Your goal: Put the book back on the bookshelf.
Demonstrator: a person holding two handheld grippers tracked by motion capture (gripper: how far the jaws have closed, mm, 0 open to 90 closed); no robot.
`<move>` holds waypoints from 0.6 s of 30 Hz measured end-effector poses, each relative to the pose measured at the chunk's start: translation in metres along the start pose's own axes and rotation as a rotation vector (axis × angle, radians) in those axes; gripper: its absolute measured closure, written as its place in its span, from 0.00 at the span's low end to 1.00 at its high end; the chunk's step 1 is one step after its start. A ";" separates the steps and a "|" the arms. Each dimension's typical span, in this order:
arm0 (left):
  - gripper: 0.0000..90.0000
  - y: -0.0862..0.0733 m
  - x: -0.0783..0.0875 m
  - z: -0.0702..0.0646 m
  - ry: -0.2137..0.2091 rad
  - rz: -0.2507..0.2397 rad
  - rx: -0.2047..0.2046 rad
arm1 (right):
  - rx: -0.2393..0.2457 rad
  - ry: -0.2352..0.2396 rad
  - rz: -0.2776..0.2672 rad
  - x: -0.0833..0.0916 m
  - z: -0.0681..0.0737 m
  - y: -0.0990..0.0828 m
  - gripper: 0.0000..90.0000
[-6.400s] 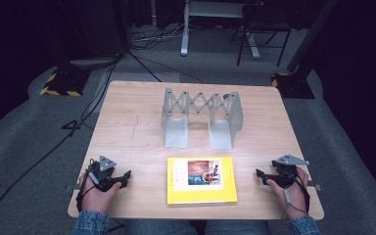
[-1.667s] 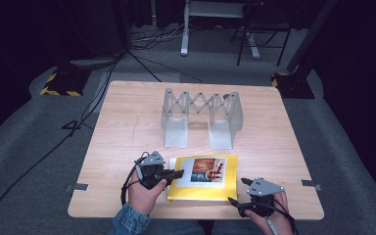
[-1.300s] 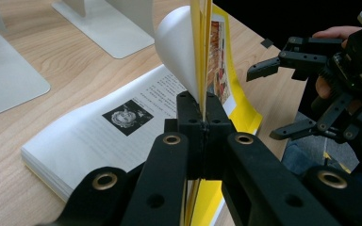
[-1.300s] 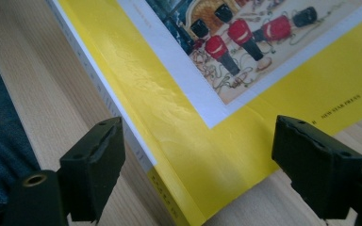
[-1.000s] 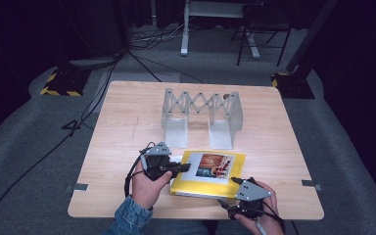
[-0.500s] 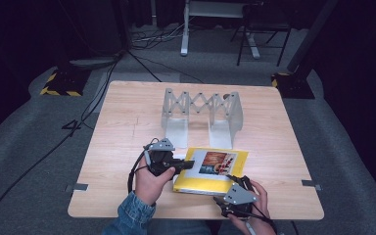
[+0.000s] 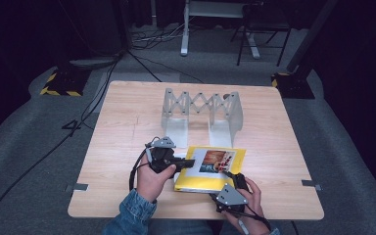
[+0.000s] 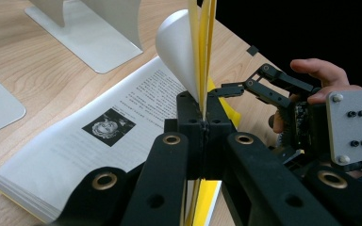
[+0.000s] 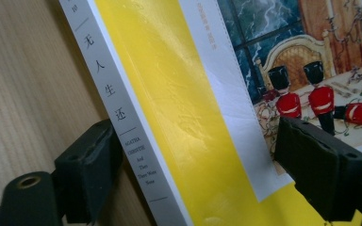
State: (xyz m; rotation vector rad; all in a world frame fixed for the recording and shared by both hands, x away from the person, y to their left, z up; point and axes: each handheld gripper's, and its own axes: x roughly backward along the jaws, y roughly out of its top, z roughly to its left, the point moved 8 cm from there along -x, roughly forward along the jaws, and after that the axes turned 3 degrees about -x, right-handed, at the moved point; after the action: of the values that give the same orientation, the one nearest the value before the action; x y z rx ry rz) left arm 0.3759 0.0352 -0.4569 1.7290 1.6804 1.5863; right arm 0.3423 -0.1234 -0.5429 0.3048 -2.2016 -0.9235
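Left gripper view: the left gripper (image 8: 202,110) pinches the yellow book's (image 7: 210,167) lifted cover (pages bared), while the right gripper (image 9: 193,155) straddles its spine, jaws apart.

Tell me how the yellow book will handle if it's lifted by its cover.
The book is probably floppy: the cover pinched by the left gripper stands up while pages stay flat. The glossy cover may slip.
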 end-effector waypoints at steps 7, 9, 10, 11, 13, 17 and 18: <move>0.99 -0.002 -0.001 0.003 -0.009 0.003 0.022 | 0.037 -0.054 -0.026 -0.009 -0.003 0.000 0.16; 0.99 -0.002 -0.001 0.005 -0.015 -0.002 0.033 | 0.050 -0.063 -0.029 -0.011 -0.004 0.001 0.16; 0.99 -0.002 0.000 0.005 -0.017 -0.003 0.036 | 0.063 -0.067 -0.030 -0.012 -0.005 0.001 0.16; 0.99 -0.002 0.000 0.006 -0.019 -0.004 0.038 | 0.072 -0.069 -0.030 -0.013 -0.005 0.002 0.16; 0.99 -0.003 0.000 0.007 -0.016 -0.007 0.044 | 0.083 -0.074 -0.026 -0.015 -0.007 0.003 0.17; 0.99 -0.006 -0.002 0.015 -0.020 0.000 0.084 | 0.121 -0.069 -0.035 -0.018 -0.006 0.006 0.22; 0.99 -0.008 -0.002 0.017 -0.016 0.003 0.096 | 0.142 -0.063 -0.040 -0.019 -0.004 0.007 0.25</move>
State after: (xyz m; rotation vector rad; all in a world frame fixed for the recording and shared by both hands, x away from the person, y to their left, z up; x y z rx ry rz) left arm 0.3857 0.0436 -0.4706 1.7851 1.7735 1.5120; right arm 0.3587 -0.1116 -0.5456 0.3926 -2.3321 -0.8092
